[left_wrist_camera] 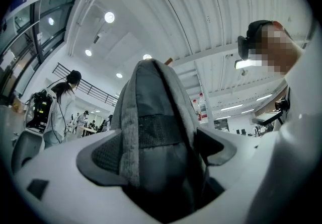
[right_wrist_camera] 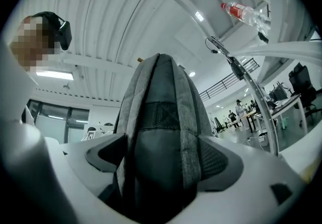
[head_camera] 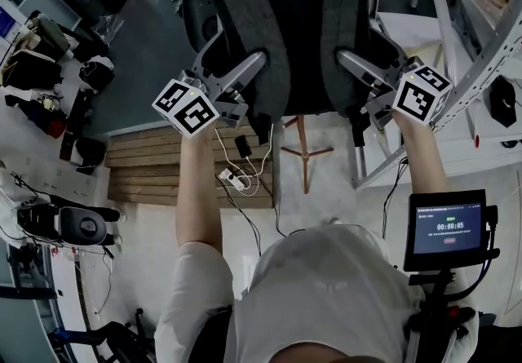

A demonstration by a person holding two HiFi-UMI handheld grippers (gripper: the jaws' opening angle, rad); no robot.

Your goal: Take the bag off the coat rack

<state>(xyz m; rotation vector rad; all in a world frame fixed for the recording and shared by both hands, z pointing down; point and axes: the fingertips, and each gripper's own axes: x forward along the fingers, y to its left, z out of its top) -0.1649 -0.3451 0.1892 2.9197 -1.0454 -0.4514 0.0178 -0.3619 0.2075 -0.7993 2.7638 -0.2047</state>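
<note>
A grey backpack [head_camera: 285,19] hangs in front of me, its two padded shoulder straps facing me. My left gripper [head_camera: 249,90] has the left strap [left_wrist_camera: 151,117] between its jaws, my right gripper [head_camera: 360,88] has the right strap [right_wrist_camera: 161,112]. In both gripper views the jaws stand wide, and each strap fills the gap between the dark pads without being squeezed. Both grippers, the left [left_wrist_camera: 156,152] and the right [right_wrist_camera: 161,155], point slightly upward along the straps. Below the bag the wooden foot of the coat rack [head_camera: 303,153] stands on the floor. The bag's top and its hook are hidden.
A white metal frame [head_camera: 481,51] rises at the right, with bottles [right_wrist_camera: 246,11] on it. A screen on a stand [head_camera: 447,227] is by my right arm. Wooden planks [head_camera: 163,166] and a power strip [head_camera: 231,178] with cables lie on the floor. People [left_wrist_camera: 60,102] stand far off.
</note>
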